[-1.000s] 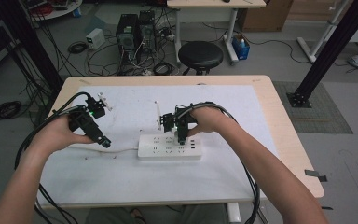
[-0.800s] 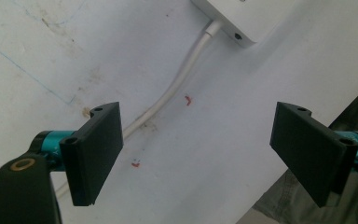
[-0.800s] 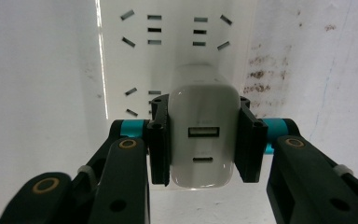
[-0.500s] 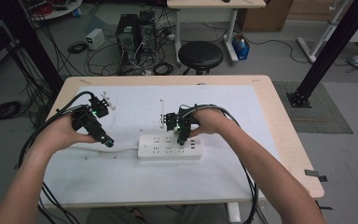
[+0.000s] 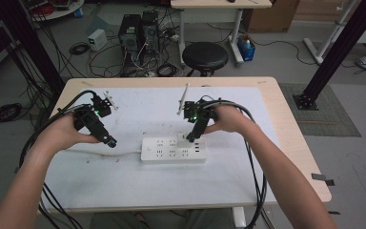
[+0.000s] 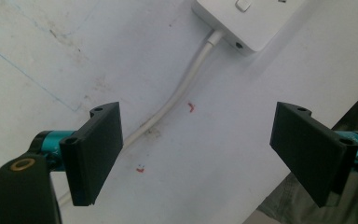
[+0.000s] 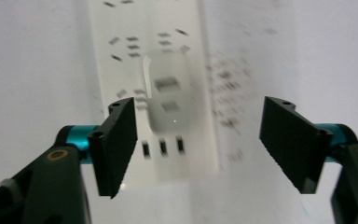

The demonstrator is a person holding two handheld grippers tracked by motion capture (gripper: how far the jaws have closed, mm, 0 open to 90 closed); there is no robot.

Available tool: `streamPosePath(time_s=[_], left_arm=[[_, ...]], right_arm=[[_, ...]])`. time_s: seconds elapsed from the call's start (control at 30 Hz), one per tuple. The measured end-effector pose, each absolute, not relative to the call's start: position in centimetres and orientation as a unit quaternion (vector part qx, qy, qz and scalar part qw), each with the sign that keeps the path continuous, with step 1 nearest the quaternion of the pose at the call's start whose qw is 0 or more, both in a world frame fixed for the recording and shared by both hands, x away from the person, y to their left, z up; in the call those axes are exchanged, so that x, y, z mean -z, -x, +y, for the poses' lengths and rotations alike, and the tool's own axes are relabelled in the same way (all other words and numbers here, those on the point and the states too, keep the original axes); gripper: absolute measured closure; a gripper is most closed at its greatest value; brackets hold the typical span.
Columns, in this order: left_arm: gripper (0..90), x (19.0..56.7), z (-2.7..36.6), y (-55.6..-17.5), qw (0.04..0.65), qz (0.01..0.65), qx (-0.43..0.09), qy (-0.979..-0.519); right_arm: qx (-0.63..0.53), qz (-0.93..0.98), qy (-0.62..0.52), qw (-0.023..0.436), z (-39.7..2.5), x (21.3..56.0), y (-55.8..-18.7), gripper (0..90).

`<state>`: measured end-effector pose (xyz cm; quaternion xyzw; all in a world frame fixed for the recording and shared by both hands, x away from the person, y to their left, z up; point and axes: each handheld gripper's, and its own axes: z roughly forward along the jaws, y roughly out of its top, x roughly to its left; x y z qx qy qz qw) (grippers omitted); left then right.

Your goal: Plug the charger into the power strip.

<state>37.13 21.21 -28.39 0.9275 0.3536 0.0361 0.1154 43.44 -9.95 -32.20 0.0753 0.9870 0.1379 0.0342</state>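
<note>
A white power strip (image 5: 173, 149) lies flat near the middle of the white mat, its cord (image 6: 177, 98) running off to the left. A small white adapter block (image 7: 168, 100) sits in the strip, blurred. My right gripper (image 7: 205, 142) hangs open just above the strip's right part (image 5: 190, 138), a jaw on each side of the block and apart from it. My left gripper (image 6: 200, 154) is open too, with nothing between its jaws. It hovers over the cord just left of the strip's end (image 6: 247, 18), and its tip (image 5: 110, 142) is low over the mat.
The white mat (image 5: 138, 186) covers most of the wooden table (image 5: 286, 102). Small red marks (image 6: 191, 107) dot the mat by the cord. Beyond the far edge stand a black stool (image 5: 205, 56) and computer towers (image 5: 138, 31). Black cables trail off both grippers.
My left gripper has crept slightly right, toward the strip's cord end. The right gripper has stayed over the strip, open throughout.
</note>
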Motion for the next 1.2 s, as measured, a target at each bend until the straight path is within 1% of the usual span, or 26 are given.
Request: streamPosePath(time_s=[0.03, 0.07, 0.1, 0.17, 0.23, 0.3, 0.33, 0.37, 0.43, 0.63, 0.67, 0.77, 0.97, 1.2], left_arm=[[17.0, 28.3, 21.1, -37.2, 0.115, 0.354, -0.039, -0.927], [17.0, 28.3, 21.1, -37.2, 0.115, 0.354, -0.039, -0.927], [17.0, 28.1, 21.0, -37.3, 0.112, 0.353, -0.046, -0.928], [17.0, 27.7, 20.9, -37.4, 0.107, 0.35, -0.052, -0.929], [16.4, 27.4, 20.8, -37.4, 0.108, 0.354, -0.058, -0.927], [15.7, 27.1, 20.6, -37.4, 0.109, 0.353, -0.069, -0.927], [15.7, 27.1, 20.6, -37.4, 0.109, 0.353, -0.069, -0.927], [15.7, 26.9, 20.6, -37.4, 0.106, 0.352, -0.071, -0.927], [15.7, 26.4, 20.6, -37.6, 0.105, 0.354, -0.082, -0.926], [15.7, 25.7, 20.3, -38.1, 0.098, 0.357, -0.094, -0.924], [15.7, 25.7, 20.3, -38.2, 0.096, 0.357, -0.095, -0.924], [15.7, 25.7, 20.3, -38.3, 0.097, 0.358, -0.093, -0.924], [15.7, 25.7, 19.8, -38.8, 0.09, 0.356, -0.09, -0.926], [15.7, 25.5, 19.2, -38.9, 0.088, 0.351, -0.09, -0.928]], right_arm=[[-0.136, 0.986, -0.087, 0.05, -10.7, 31.7, -43.5, 21.9], [-0.136, 0.986, -0.087, 0.05, -10.7, 31.7, -43.5, 21.9], [-0.135, 0.979, -0.129, 0.078, -12.4, 30.5, -43.6, 21.9], [-0.139, 0.968, -0.177, 0.109, -14.1, 29.3, -43.5, 21.9], [-0.14, 0.949, -0.249, 0.133, -15.8, 28.1, -43.4, 21.8], [-0.142, 0.929, -0.314, 0.135, -17.6, 27.0, -43.3, 21.6], [-0.142, 0.929, -0.314, 0.135, -17.6, 27.0, -43.3, 21.6], [-0.141, 0.906, -0.371, 0.144, -19.2, 26.1, -43.0, 21.0], [-0.137, 0.889, -0.411, 0.147, -20.6, 25.5, -42.5, 20.8], [-0.113, 0.864, -0.467, 0.153, -23.9, 25.1, -41.2, 20.6], [-0.104, 0.859, -0.479, 0.151, -24.3, 25.1, -41.0, 18.8], [-0.096, 0.855, -0.49, 0.142, -25.4, 25.3, -40.9, 18.6], [-0.086, 0.855, -0.496, 0.127, -26.4, 25.6, -40.8, 18.6], [-0.088, 0.856, -0.495, 0.121, -26.8, 25.5, -40.9, 18.6]])
